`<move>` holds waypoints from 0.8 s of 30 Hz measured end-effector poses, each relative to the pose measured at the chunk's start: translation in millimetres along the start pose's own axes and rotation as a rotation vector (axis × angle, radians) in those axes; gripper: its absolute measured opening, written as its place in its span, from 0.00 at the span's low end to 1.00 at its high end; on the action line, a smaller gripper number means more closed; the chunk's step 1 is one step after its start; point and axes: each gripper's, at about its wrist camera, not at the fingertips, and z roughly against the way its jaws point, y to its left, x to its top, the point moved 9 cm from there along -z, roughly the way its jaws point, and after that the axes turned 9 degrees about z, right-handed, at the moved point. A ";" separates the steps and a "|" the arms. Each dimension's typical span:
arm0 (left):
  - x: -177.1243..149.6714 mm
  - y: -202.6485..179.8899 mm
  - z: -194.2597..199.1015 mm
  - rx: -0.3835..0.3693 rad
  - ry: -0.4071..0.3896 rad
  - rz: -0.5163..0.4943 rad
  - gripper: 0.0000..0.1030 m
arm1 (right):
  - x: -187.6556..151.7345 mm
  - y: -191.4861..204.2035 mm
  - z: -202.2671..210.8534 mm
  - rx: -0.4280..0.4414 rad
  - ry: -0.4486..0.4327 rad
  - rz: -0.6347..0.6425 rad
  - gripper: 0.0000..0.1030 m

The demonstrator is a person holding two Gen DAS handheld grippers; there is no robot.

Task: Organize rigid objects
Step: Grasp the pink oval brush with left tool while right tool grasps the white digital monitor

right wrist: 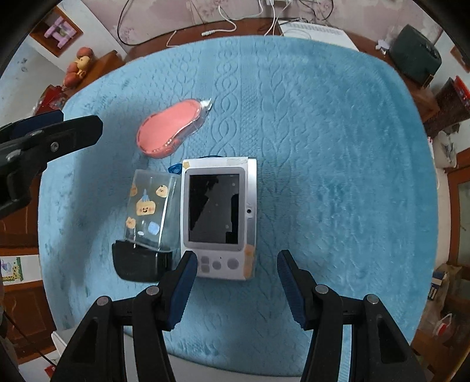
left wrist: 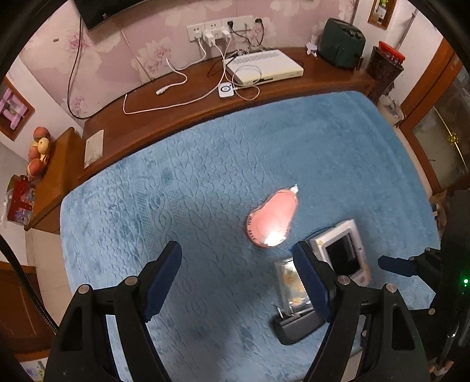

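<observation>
A pink oval object in clear wrap (right wrist: pixel 169 129) lies on the blue mat (right wrist: pixel 323 147). A white handheld device with a dark screen (right wrist: pixel 218 217) lies flat beside a clear block with cartoon stickers (right wrist: pixel 151 205) that stands in a black base (right wrist: pixel 138 264). My right gripper (right wrist: pixel 236 264) is open and empty, just above the device's near end. My left gripper (left wrist: pixel 238 258) is open and empty above the mat, left of the device (left wrist: pixel 343 252); the pink object (left wrist: pixel 271 220) lies ahead of it. Its right finger partly hides the clear block (left wrist: pixel 289 282).
A brown wooden desk (left wrist: pixel 176 111) curves behind the mat with a white box (left wrist: pixel 264 67), white cables (left wrist: pixel 176 85) and wall sockets (left wrist: pixel 220 28). A dark green appliance (left wrist: pixel 342 42) and a dark container with a red lid (left wrist: pixel 384 67) stand at the far right.
</observation>
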 end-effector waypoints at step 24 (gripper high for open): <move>0.3 -28.4 -45.4 -0.030 0.082 -0.146 0.78 | 5.4 8.4 -22.9 -0.022 0.000 -0.057 0.56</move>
